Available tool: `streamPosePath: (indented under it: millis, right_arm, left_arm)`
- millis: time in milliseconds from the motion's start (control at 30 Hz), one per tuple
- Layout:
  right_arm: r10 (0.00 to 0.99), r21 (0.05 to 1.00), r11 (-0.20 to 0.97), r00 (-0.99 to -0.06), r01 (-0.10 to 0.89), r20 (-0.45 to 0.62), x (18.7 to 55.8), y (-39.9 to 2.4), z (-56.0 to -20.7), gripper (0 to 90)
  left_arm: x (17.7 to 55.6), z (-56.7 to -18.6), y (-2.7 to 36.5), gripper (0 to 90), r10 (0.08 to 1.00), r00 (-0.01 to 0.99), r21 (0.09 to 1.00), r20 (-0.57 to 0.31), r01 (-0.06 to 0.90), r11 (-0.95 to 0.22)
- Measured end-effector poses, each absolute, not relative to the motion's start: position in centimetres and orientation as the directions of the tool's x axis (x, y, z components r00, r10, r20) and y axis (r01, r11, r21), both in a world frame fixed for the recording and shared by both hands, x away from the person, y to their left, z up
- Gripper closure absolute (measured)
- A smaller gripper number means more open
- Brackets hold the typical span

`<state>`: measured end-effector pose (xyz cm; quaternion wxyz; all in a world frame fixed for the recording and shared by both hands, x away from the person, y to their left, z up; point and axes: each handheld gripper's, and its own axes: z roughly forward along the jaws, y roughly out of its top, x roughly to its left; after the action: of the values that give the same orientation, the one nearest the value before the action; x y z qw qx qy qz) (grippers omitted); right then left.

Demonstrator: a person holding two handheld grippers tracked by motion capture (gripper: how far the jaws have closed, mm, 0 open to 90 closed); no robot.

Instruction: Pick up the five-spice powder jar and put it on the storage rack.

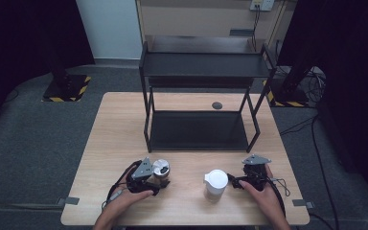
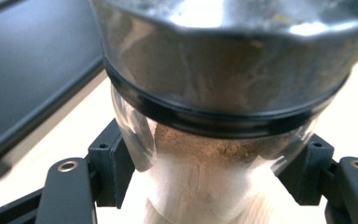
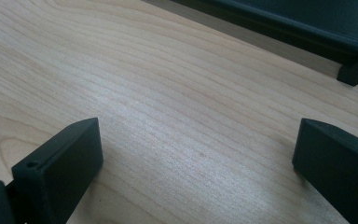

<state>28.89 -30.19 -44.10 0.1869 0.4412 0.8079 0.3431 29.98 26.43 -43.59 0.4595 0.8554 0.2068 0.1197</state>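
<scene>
A glass jar (image 1: 161, 167) with a silver metal lid stands near the table's front left. My left gripper (image 1: 159, 177) is shut on it. In the left gripper view the jar (image 2: 214, 140) holds brown powder, and both black pads (image 2: 114, 163) press on its clear wall below the lid. A white container (image 1: 216, 181) with a white lid stands right of centre at the front. My right gripper (image 1: 254, 168) rests just right of it, apart from it. In the right gripper view that gripper (image 3: 196, 154) stands open over bare wood.
A black two-tier shelf (image 1: 199, 67) stands at the middle back of the wooden table (image 1: 120, 124); its lower tray (image 1: 199, 130) lies a short way beyond both grippers. A small dark round disc (image 1: 217, 105) sits in the tabletop behind the shelf.
</scene>
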Motion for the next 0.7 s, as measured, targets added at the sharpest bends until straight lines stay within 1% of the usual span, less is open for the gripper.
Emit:
streamPosePath:
  millis: [133, 367, 700]
  right_arm:
    - [0.841, 0.719, 0.376, -0.541, 0.584, 0.0, 28.9, -30.2, -44.1, 2.1]
    - [0.841, 0.719, 0.376, -0.541, 0.584, 0.001, 28.9, -30.2, -44.1, 2.1]
    - [0.841, 0.719, 0.376, -0.542, 0.584, 0.001, 28.9, -30.2, -44.1, 2.1]
  left_arm:
    - [30.8, -43.0, 25.8, 29.2, 0.458, 0.888, 0.829, 0.029, 0.235, -0.508]
    - [32.0, -42.0, 25.2, 29.2, 0.418, 0.907, 0.83, 0.047, 0.197, -0.522]
    - [32.8, -41.4, 25.2, 29.2, 0.405, 0.914, 0.832, 0.038, 0.195, -0.519]
